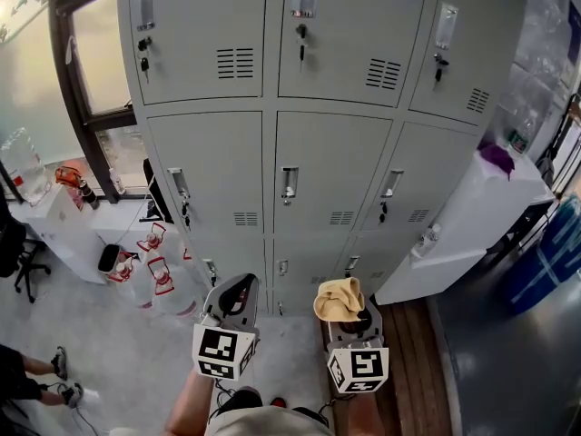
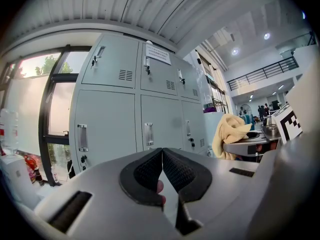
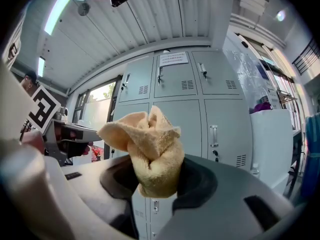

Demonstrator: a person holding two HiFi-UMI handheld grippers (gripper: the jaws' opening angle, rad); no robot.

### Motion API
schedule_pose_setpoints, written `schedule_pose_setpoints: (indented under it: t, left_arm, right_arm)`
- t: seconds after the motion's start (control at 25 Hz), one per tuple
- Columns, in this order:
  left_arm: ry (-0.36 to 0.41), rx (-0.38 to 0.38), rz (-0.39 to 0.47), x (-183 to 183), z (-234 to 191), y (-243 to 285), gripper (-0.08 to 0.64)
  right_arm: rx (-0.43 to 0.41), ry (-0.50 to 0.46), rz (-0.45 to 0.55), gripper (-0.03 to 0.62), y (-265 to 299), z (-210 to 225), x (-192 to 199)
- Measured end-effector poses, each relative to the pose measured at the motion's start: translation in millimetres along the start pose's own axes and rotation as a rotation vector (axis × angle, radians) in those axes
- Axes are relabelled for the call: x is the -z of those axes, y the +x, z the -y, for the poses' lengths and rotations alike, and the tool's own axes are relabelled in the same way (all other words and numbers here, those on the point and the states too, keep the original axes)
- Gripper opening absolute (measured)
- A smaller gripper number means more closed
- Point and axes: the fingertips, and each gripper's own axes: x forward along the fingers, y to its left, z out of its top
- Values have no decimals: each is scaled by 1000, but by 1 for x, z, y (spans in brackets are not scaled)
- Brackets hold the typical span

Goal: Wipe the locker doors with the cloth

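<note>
Gripping bunched cloth with right tongs; left tongs pressed together, empty. Near lockers, not touching. Risk of cloth slipping out under wipe pressure, or snagging on handles.

A workplace locker area: grey steel lockers beside a window and an office chair.

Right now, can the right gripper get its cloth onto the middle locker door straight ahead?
Probably yes. The right gripper is shut on the cloth, which sticks out past the fingers, and nothing stands between it and the middle door. It is not touching yet.
</note>
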Motion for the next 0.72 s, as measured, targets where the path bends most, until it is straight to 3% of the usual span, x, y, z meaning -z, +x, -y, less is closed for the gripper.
schedule_pose_setpoints:
  t: [0.72]
  left_arm:
    - [-3, -21, -7, -23, -69, 90, 23]
  right_arm:
    - [-27, 9, 13, 179, 119, 18, -23]
